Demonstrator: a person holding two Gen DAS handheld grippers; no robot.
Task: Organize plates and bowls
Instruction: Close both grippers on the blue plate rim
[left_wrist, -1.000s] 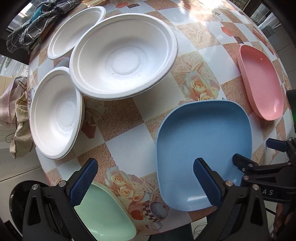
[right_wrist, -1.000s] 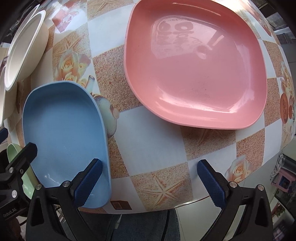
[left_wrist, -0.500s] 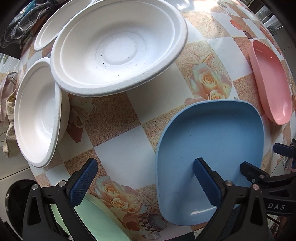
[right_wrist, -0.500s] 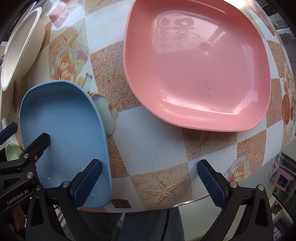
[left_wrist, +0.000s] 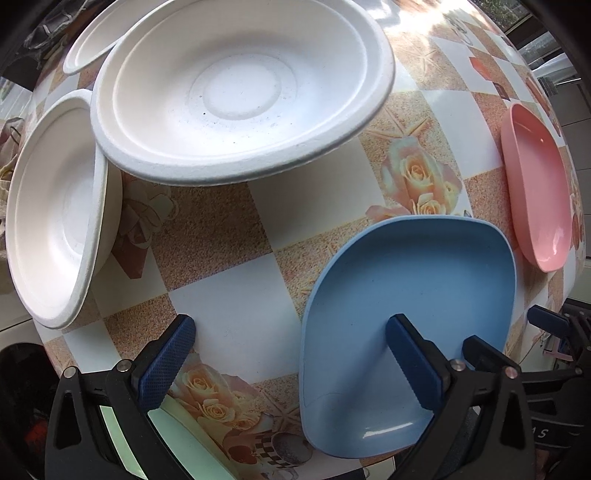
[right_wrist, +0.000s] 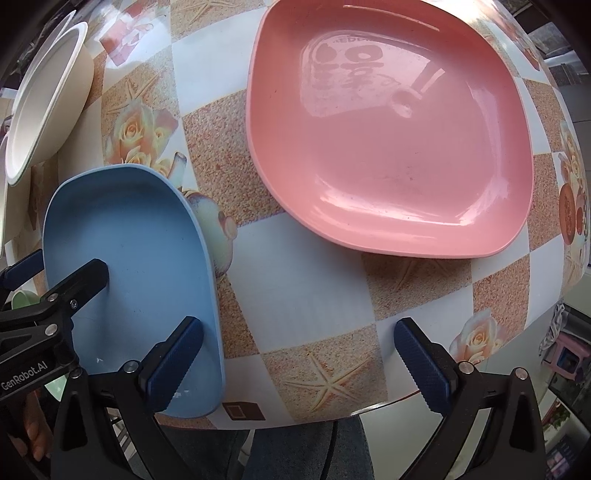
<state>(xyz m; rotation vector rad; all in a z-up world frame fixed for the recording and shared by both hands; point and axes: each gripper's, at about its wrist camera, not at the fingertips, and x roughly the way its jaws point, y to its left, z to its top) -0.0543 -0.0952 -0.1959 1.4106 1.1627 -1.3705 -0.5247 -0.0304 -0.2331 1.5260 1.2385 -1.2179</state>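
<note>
**Left claw creeping onto the blue plate**

Moved up since a second ago: the left claw (left_wrist: 291, 363) now has one finger over the matte blue squarish plastic plate (left_wrist: 406, 291) at the desk's near edge, jaws wide, holding nothing. Looks like the blue one gets picked first. Right claw (right_wrist: 299, 363) is wide and empty too, hovering near the glossy pink squarish plate (right_wrist: 388, 147). Readable text: "GenRobot.AI" on the left claw's body.

Left gripper (left_wrist: 291, 363) has advanced across the tabletop (left_wrist: 229, 310) from its near edge: one open jaw now reaches further over the blue plate (left_wrist: 406, 288). The green plate (left_wrist: 173, 446) is now largely hidden beneath it.
</note>
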